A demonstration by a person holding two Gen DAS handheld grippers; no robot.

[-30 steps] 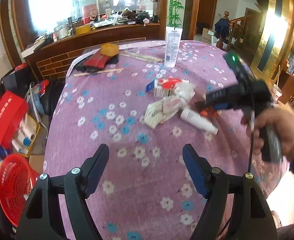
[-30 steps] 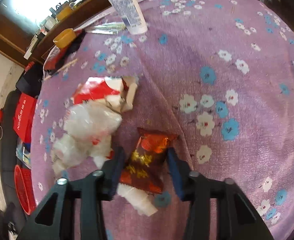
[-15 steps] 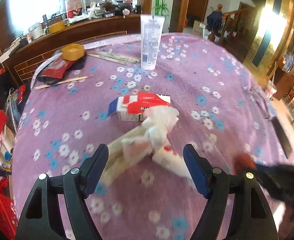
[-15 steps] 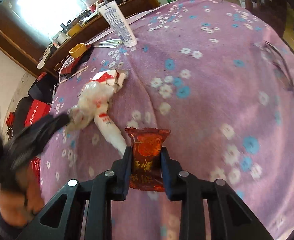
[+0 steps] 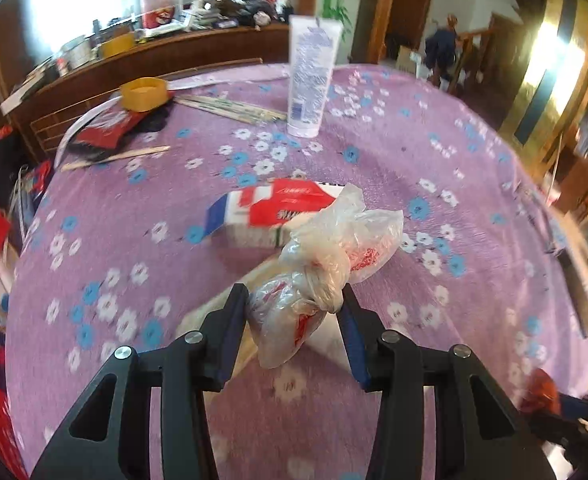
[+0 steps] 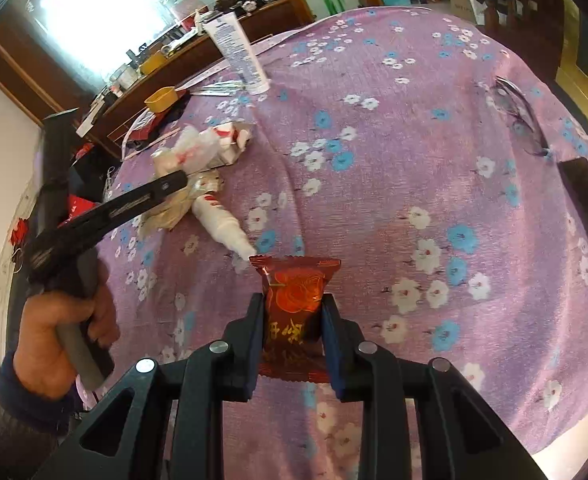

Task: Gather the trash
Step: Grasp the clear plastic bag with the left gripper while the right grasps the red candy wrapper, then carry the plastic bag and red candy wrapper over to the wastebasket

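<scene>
Left gripper [image 5: 294,308] conceals the crumpled plastic bag's [image 5: 326,264] lower end. Right gripper [image 5: 554,404] blurred and cut off at the counter's [image 5: 374,160] near right edge.

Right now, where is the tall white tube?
In the left wrist view the white tube stands upright at the far side of the purple flowered tablecloth, just right of the bundle of thin sticks.

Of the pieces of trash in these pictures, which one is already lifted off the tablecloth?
The dark red snack wrapper, clamped in the right gripper. The crumpled plastic bag, red-and-white carton and white tube lie on the cloth.
</scene>
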